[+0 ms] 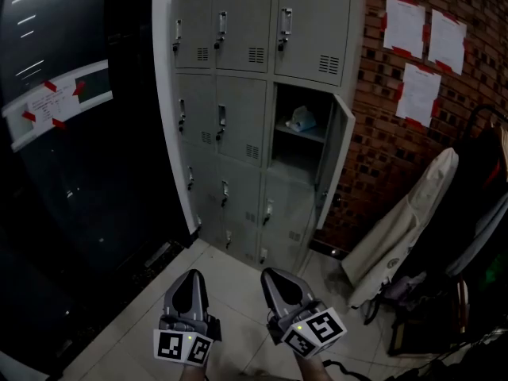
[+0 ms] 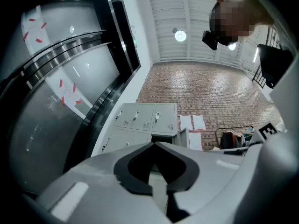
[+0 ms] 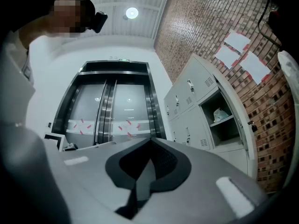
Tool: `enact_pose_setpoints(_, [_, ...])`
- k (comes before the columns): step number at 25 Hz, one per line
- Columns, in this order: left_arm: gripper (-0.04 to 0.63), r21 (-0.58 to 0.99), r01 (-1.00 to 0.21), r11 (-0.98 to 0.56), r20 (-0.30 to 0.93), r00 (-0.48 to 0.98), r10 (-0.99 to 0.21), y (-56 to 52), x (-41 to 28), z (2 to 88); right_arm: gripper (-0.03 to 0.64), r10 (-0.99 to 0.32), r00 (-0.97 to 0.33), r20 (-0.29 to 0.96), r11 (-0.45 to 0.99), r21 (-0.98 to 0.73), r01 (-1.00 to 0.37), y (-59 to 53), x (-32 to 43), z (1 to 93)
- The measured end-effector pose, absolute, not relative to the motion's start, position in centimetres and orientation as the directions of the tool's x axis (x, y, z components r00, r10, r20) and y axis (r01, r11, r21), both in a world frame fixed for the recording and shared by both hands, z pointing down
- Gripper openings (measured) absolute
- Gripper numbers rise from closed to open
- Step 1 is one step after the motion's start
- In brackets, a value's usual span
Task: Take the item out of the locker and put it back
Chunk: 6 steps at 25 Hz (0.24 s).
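Note:
A grey bank of lockers [image 1: 254,109] stands against the wall ahead. Its middle-right compartment is open, with the door [image 1: 332,161] swung out to the right. A pale, crumpled item [image 1: 302,120] lies on the shelf inside and also shows in the right gripper view as the item [image 3: 218,114]. My left gripper [image 1: 190,280] and right gripper [image 1: 279,280] hang low over the floor, well short of the lockers. Both are shut and hold nothing. In the left gripper view the left gripper [image 2: 154,143] points at the lockers [image 2: 145,118]. The right gripper [image 3: 150,140] points left of the lockers [image 3: 196,111].
Dark elevator doors [image 1: 63,101] with a red-taped notice fill the left side. Paper sheets [image 1: 417,94] are taped to the brick wall on the right. A white coat [image 1: 405,221] and dark clothes [image 1: 476,213] hang beside the open door. Pale floor tiles [image 1: 230,292] lie below.

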<state>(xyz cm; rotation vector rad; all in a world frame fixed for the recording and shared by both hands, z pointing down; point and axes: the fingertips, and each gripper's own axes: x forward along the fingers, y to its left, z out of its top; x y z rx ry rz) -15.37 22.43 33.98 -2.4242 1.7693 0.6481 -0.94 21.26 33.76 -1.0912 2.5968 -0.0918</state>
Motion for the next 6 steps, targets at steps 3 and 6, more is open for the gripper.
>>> enact_pose_setpoints(3, [0.006, 0.225, -0.911, -0.346, -0.376, 0.246, -0.893, 22.24, -15.43, 34.19, -0.005, -0.707, -0.655, -0.267, 0.704, -0.183, -0.686, 20.97, -0.88, 33.92])
enact_pose_setpoints(6, [0.006, 0.22, -0.914, -0.342, -0.378, 0.244, -0.893, 22.1, -15.44, 34.47, -0.006, -0.708, -0.654, -0.268, 0.704, -0.188, -0.685, 20.65, -0.85, 34.33])
